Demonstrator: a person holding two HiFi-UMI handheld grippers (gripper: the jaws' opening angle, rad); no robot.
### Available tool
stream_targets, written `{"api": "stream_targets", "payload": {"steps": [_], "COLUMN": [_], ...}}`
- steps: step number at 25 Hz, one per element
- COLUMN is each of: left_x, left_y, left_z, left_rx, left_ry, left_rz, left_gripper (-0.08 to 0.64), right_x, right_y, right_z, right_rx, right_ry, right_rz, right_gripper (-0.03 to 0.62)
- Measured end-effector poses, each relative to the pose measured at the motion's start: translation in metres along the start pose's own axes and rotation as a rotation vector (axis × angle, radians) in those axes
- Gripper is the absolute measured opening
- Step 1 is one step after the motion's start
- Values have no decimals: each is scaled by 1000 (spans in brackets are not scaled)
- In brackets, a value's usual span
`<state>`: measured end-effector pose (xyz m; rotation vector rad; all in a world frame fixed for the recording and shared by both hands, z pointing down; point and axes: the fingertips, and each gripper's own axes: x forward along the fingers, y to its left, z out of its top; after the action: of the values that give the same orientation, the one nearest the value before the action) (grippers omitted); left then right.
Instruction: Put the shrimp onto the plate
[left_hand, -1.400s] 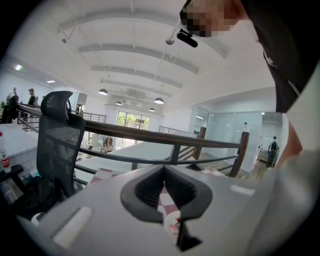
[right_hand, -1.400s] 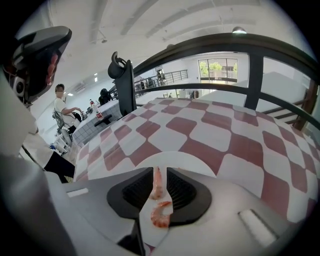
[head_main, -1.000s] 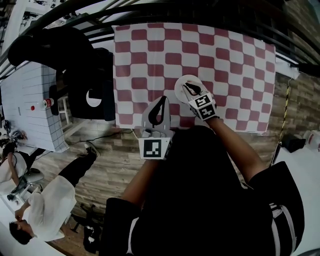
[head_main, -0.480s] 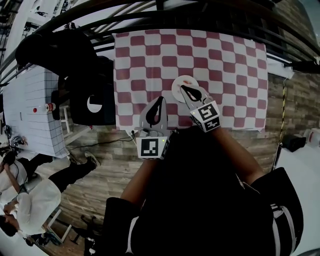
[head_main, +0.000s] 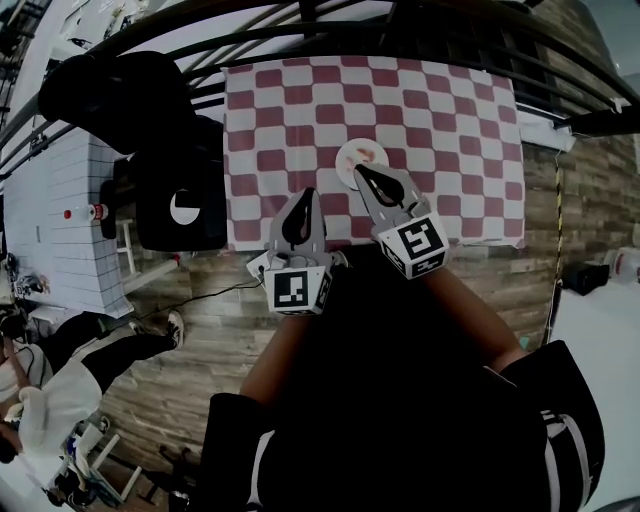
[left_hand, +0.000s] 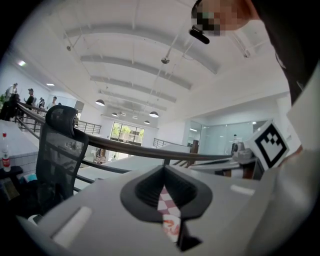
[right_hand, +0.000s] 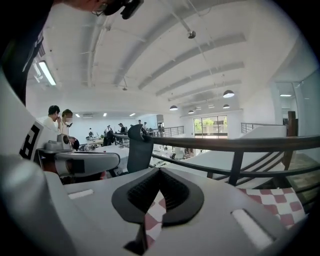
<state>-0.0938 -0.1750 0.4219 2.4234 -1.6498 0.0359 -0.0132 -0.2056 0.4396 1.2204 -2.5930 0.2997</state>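
1. Tools are both at the near edge of the surface (head_main: 450, 110). The left tool (head_main: 308, 192) has its jaws pinched together at the tips, with nothing in them.
2. The right tool (head_main: 359, 169) is at its 2 o'clock, also closed and empty, with its tip over the plate's near rim.
3. The white plate (head_main: 349, 150) sits on the checkered cloth with the shrimp (head_main: 368, 154) lying on it.
4. A black chair (head_main: 170, 190) is off the surface, at the plate's 9 o'clock.
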Motion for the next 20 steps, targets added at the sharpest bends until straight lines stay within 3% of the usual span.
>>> {"api": "stream_targets", "payload": {"steps": [8,14,20], "left_x": [-35,-60,-77], "left_y": [-35,-49,-63], "left_z": [12,8,6], "left_rx": [-1,10,12], "left_ry": [-56,-54,-74], "left_rz": [-79,-105,-147], "left_gripper": [9,9,9], "right_x": [-50,-75,-97], "right_y": [44,70,77], "right_z": [25,20,16], "right_rx": [-54,-84,-135], "right_ry": [-117,-121,-125], "right_rz": [-25,-43,-112], "right_gripper": [-3,-3,-3]}}
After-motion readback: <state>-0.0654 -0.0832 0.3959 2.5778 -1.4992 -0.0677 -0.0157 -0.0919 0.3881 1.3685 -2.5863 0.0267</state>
